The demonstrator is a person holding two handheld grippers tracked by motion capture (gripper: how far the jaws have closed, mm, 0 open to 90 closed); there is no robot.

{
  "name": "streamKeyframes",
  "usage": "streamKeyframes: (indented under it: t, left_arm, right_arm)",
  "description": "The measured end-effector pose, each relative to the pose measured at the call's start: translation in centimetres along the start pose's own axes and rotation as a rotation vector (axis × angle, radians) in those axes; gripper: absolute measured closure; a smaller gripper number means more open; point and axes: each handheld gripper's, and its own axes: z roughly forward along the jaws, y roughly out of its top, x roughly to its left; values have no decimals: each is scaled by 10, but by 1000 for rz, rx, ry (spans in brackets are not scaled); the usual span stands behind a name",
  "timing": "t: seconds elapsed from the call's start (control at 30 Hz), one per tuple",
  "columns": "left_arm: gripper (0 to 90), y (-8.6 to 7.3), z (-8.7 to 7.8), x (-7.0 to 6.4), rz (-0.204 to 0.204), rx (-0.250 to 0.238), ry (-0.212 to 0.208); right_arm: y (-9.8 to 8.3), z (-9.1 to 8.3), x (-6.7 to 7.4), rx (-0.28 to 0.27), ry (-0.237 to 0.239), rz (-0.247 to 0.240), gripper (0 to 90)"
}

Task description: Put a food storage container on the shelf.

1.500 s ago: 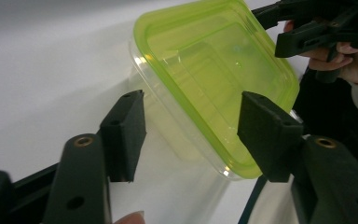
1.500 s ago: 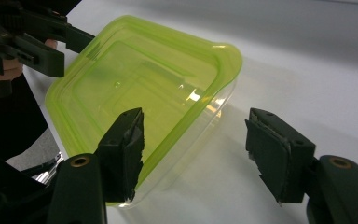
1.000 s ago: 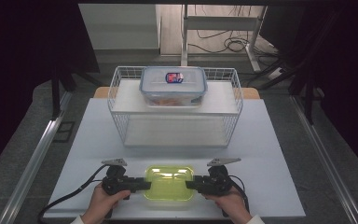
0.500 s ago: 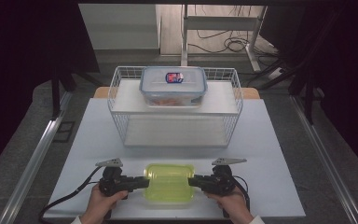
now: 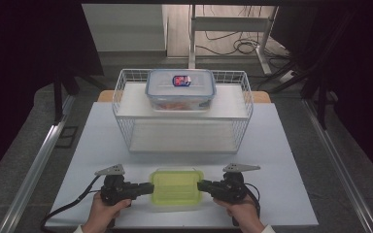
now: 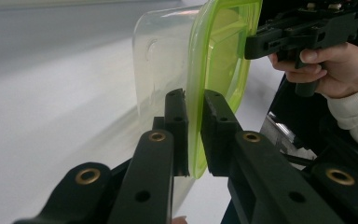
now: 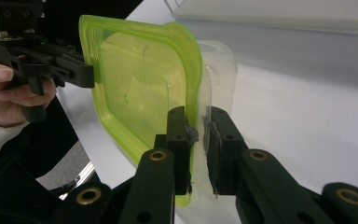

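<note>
The green-lidded box sits at the near edge of the table, between both grippers; left gripper pinches the lid rim at the box's left end, jaws having just been closing on it; right gripper pinches the rim at the right end, jaws likewise having just been closing, with rim and clear wall between them. Farther back stands a wire basket; on its upper shelf rests a blue-rimmed box with a label on its lid.
</note>
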Motion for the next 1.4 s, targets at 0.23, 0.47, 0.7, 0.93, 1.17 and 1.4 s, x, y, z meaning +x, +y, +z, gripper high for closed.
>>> streamKeyframes:
  t: [0.23,0.47,0.7,0.93,1.17,1.4]
  left_arm:
    - [820,2,-2,-3,20,-15,13]
    - [819,17,-9,-22,126,-40,74]
    - [815,27,-11,-23,122,-44,65]
    - [814,41,-16,-21,108,-62,42]
    - [813,55,-25,-24,125,-86,44]
    - [814,67,-31,-28,140,-100,47]
  right_arm:
    - [4,-3,5,-21,-11,-32,795]
    - [11,-13,12,-65,-21,-73,795]
    - [24,-24,22,-92,-26,-125,794]
    - [45,-32,27,-120,-19,-163,793]
    - [62,-35,33,-129,-34,-195,795]
    - [72,-39,38,-143,-44,-215,795]
